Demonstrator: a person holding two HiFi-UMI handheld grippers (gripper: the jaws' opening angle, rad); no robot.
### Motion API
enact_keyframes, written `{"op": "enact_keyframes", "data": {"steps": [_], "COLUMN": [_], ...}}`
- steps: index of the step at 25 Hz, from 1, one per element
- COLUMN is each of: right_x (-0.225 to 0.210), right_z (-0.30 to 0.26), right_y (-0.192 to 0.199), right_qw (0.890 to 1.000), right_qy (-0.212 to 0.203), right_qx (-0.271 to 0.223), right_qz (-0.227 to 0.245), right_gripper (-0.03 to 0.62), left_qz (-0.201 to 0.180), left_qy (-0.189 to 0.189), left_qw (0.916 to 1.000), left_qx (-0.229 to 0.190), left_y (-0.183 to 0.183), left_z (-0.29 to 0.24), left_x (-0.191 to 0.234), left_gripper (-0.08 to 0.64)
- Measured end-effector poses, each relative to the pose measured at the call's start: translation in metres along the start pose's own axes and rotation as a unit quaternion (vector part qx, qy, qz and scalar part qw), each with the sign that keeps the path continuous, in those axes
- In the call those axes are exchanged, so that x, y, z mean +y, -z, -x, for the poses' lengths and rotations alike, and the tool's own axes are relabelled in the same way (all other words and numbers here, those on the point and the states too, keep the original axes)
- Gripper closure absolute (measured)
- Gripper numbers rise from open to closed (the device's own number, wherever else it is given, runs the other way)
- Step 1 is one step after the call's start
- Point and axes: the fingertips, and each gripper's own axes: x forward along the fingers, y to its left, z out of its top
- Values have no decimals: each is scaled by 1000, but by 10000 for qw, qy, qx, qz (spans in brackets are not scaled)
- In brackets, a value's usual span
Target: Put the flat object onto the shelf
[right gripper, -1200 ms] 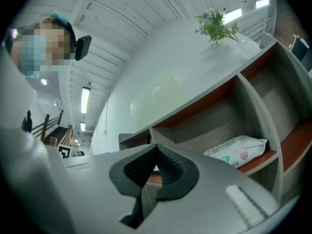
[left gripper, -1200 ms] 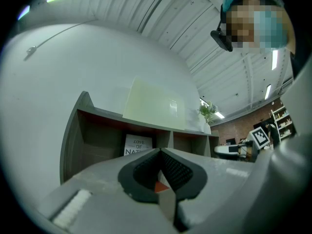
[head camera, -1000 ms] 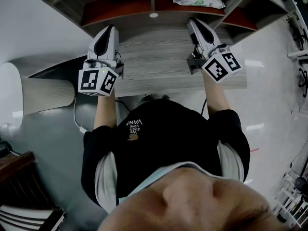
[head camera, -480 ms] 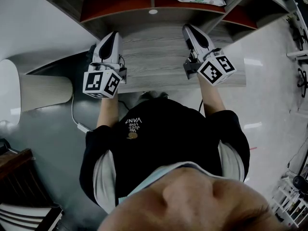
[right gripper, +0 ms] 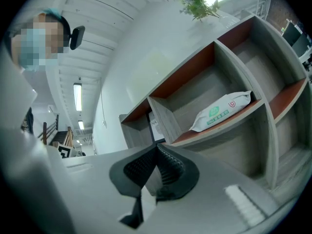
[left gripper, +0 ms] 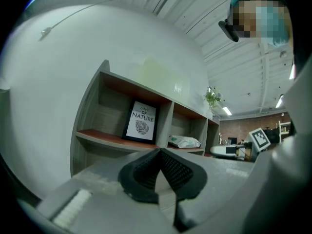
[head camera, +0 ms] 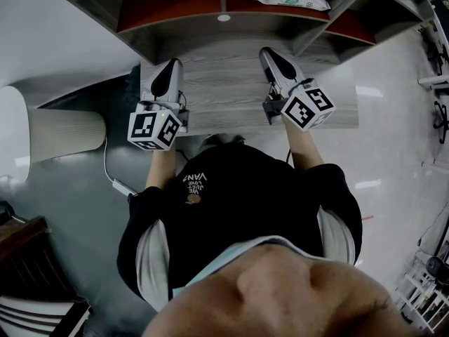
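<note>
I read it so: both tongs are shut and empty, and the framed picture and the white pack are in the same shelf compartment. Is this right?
Not quite. The framed picture and the white pack are in neighbouring compartments, an upright divider between them, as the left gripper view shows. The left tongs and right tongs are shut and empty.

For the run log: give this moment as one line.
left tongs shut, empty | right tongs shut, empty | both over desk | shelf holds frame, pack

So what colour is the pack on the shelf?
Pack: white, green print; best in right gripper view.
</note>
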Motion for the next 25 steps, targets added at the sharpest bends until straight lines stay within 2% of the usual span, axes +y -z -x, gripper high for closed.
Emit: {"op": "enact_keyframes", "data": {"steps": [25], "right_x": [0], "right_z": [-8], "right_y": [8], "right_qw": [9999], "right_qy": [-5], "right_qx": [139], "right_qz": [-27], "right_gripper": [594], "left_qz": [90], "left_qy": [3], "left_qw": [9999], "left_qx": [50], "left_y": [6], "left_z": [-5], "left_x": [8], "left_gripper": [558]}}
